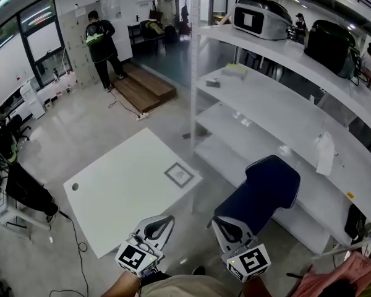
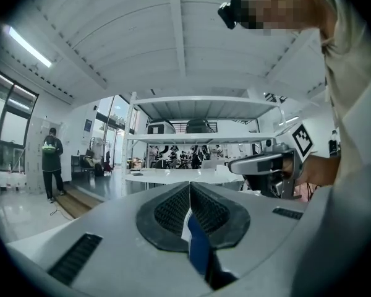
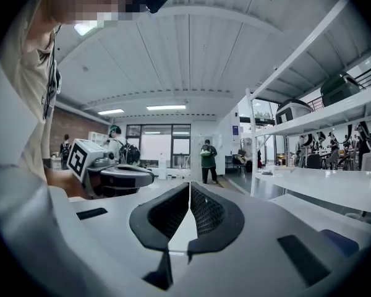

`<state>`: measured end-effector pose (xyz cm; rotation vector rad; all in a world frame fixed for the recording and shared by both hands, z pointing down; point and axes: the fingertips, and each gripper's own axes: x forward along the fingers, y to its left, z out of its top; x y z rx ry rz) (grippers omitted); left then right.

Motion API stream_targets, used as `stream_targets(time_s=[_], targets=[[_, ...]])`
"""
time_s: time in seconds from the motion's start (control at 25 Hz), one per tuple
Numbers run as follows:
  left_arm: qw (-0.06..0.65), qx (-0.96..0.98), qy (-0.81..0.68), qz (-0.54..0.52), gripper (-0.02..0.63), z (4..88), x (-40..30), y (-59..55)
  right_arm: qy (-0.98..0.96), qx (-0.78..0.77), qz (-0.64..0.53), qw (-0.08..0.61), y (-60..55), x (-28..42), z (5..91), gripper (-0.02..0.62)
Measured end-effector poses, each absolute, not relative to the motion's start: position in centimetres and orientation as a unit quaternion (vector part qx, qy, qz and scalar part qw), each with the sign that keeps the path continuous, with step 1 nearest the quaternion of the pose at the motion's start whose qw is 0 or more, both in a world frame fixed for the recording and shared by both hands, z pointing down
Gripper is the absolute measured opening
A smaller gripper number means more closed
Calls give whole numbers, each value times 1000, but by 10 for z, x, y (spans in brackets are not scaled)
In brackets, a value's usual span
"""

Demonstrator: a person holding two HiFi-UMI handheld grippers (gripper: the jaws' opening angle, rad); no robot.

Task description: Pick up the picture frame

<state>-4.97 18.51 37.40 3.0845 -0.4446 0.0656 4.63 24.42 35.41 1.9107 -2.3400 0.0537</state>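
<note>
The picture frame [image 1: 179,174] is a small square with a grey border, lying flat near the right corner of the white table [image 1: 123,193]. My left gripper [image 1: 164,222] and right gripper [image 1: 219,225] are held low and close to my body, short of the table and well apart from the frame. Both are shut, pads pressed together with nothing between them. In the left gripper view the left gripper [image 2: 189,185] points level at the shelves, and the right gripper [image 2: 266,164] shows beside it. The right gripper view shows its own right gripper [image 3: 190,185] shut and the left gripper [image 3: 114,175] alongside.
A dark blue chair [image 1: 263,193] stands just right of the table, in front of the right gripper. White shelving [image 1: 278,113] runs along the right, with appliances [image 1: 260,18] on top. A person [image 1: 102,45] stands far back by a wooden platform [image 1: 142,88]. A cable [image 1: 80,246] trails on the floor.
</note>
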Motion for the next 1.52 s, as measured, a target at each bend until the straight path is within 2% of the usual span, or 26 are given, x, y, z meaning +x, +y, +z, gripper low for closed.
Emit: stream_targets(time_s=[0.24, 0.44, 0.96, 1.52], targets=[[9, 986, -158, 52, 15, 378, -36, 183, -778, 627, 32, 30, 235, 71, 362, 28], [26, 983, -175, 52, 15, 388, -32, 153, -781, 622, 42, 34, 202, 82, 378, 28], [29, 986, -163, -13, 15, 385, -19, 43, -774, 628, 12, 82, 98, 74, 357, 28], [87, 977, -196, -4, 15, 433, -12, -36, -786, 604, 52, 120, 17, 79, 402, 28]])
